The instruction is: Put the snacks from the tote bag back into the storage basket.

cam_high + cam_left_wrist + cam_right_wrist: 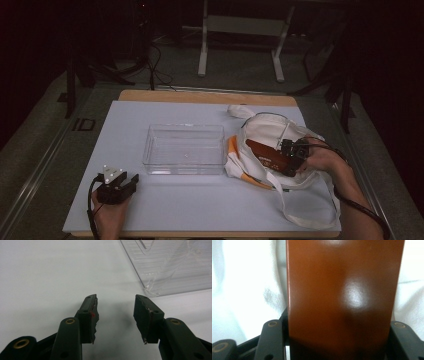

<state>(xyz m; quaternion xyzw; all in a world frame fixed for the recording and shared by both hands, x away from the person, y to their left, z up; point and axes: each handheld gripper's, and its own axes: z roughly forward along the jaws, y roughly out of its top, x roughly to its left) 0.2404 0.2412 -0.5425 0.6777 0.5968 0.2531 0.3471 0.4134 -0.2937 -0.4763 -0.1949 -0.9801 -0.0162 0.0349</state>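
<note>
A white cloth tote bag (265,131) with orange trim lies at the right of the table. Over its mouth my right gripper (291,161) is shut on a brown flat box (267,156), which reaches up the right gripper view as a glossy brown panel (342,297) clamped between both jaws, white cloth (242,290) behind it. A clear plastic tray (184,149) stands mid-table, empty apart from a tiny speck. My left gripper (131,181) rests open on the mat at the front left, its jaws (116,315) apart with nothing between them, the tray's corner (152,290) just ahead.
A pale blue mat (150,205) covers the wooden table. The bag's long straps (320,210) trail toward the front right edge. A white metal frame (240,30) stands on the floor beyond the table.
</note>
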